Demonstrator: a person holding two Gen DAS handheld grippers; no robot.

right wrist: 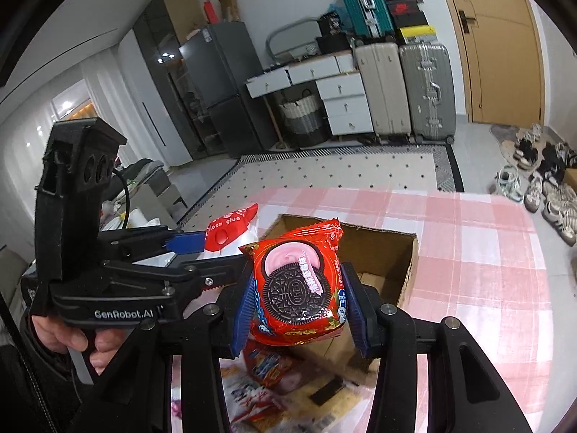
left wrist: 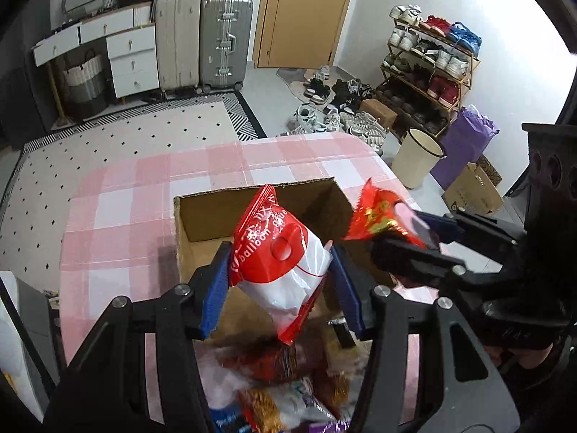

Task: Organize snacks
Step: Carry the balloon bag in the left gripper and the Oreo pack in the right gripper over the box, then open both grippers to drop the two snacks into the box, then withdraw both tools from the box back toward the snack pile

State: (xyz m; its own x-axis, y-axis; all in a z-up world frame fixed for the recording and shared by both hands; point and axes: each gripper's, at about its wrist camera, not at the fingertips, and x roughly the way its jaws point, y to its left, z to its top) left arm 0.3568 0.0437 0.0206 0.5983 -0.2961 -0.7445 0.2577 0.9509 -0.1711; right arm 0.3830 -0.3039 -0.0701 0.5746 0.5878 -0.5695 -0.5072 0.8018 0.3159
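Now carrying: left gripper jaws clamped on white-red bag, right gripper jaws on Oreo pack, both frame-centre above box. Next, probably: lower, release inside.

Both grippers share one build: black plastic linkage arms joined by silver round-headed screws, ending in fingers faced with ribbed blue pads. The left gripper, seen side-on from the right wrist view, bears white "GenRobot.AI" lettering on its body, a boxy black housing on top with three round openings, and a thin black cable looping from that housing. The hand on its handle emerges from a dark sleeve with a zip.
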